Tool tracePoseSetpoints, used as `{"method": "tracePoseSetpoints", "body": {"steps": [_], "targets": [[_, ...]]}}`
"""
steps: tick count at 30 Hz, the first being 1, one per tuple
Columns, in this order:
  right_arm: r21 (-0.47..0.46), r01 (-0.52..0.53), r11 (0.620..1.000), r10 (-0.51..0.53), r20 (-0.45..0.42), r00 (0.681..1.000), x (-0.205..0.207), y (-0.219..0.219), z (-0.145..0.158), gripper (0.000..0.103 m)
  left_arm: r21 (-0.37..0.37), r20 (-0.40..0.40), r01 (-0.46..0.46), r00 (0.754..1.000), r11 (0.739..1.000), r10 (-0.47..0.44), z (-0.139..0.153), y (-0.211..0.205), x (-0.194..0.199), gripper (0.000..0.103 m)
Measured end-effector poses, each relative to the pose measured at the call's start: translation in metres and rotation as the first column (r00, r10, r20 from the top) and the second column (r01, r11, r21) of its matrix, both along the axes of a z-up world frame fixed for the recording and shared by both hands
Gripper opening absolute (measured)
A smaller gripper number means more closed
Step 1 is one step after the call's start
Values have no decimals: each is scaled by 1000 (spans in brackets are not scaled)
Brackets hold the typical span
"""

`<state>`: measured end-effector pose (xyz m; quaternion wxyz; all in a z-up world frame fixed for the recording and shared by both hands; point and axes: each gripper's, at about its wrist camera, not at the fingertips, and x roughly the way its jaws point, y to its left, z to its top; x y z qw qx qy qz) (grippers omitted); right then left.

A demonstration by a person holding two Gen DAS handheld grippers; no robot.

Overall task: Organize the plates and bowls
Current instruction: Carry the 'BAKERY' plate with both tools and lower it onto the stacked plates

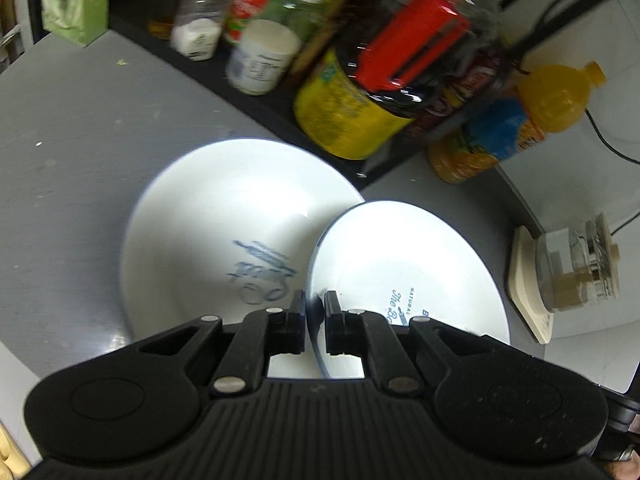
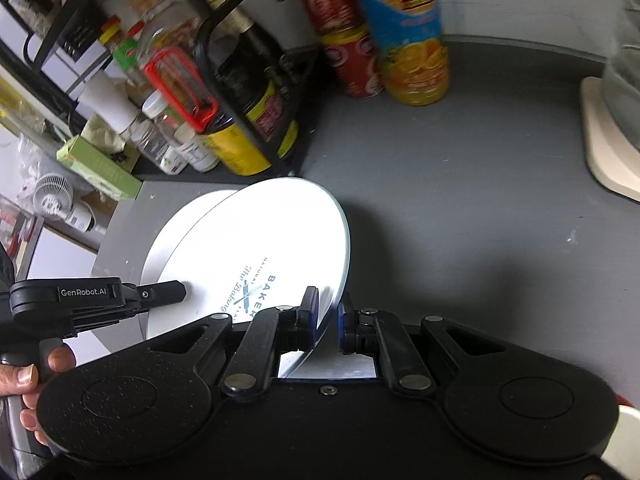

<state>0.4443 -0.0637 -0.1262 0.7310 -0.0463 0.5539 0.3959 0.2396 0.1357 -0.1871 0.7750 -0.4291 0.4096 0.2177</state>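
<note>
Both grippers are on the same dish. The left gripper [image 1: 314, 300] has its jaws drawn nearly together, pinching the near rim of the smaller plate [image 1: 404, 264], a white one with blue bakery lettering. That plate is tilted, its far edge lapping over the larger plate [image 1: 224, 220], which lies flat on the grey counter [image 1: 72, 140] and carries a blue script mark.

From the right wrist view, the right gripper [image 2: 328, 300] is also narrowed onto that plate's rim — blue pads either side of the edge, the plate angled up off the counter. The left gripper's black finger [image 2: 160, 290] comes in from the left, touching the plate's face, and a hand [image 2: 32, 376] wraps its handle.

Behind the plates, a black rack [image 2: 256, 92] crowded with bottles and jars, an orange juice bottle [image 1: 520, 120] just beside it, and a cream-coloured scale [image 1: 532, 300] with a clear container on top, well apart to the right.
</note>
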Motion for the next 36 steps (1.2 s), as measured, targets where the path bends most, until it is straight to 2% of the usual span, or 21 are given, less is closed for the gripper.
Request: {"method": "tracePoseSetpoints", "body": {"steps": [13,25,36], "targets": [[-43,-49,998,49,-16,999,-19,42,-14,9,-17,-37,-46,998,999,45,-21,26,-24,7],[-79,-57,995,56,-13,998,-26,57,-24,9,-21,-70,-49,996,999,48,-35,35,-28,8],[-137,-67,988,66,-7,998,-31,71,-33,10,36,-115,-31,993,999,35,-41,38,-23,11]]}}
